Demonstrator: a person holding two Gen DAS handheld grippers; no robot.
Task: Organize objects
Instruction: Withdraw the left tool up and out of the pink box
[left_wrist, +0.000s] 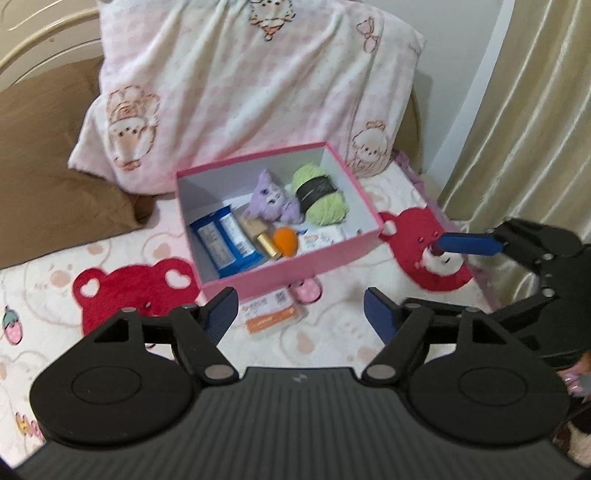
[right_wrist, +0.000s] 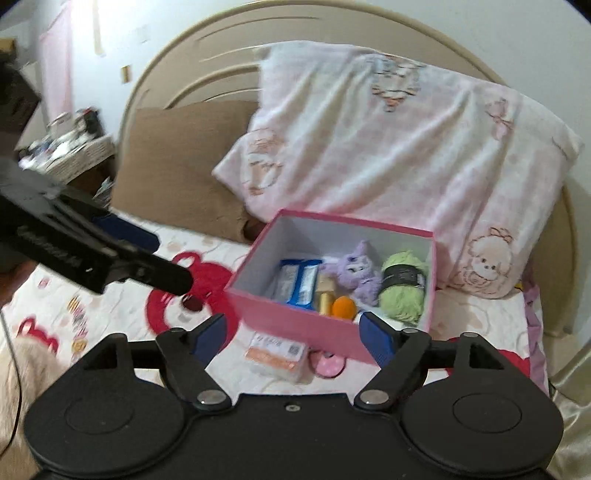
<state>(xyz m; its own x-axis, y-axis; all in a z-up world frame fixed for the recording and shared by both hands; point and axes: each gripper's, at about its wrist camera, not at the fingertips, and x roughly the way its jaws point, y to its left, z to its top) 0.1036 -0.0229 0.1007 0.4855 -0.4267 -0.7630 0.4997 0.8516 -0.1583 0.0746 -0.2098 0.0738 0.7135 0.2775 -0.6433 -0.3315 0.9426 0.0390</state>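
Both our left gripper (left_wrist: 300, 312) and right gripper (right_wrist: 293, 334) hover with jaws wide open, holding nothing. The pink box (left_wrist: 295, 264) sits on the bed (left_wrist: 55, 266), already part filled. A packet (left_wrist: 271, 312) and a pink round thing (left_wrist: 306, 290) lie just in front of it. We risk nudging the box, snagging the soft blanket, or colliding grippers, since both aim at one spot.
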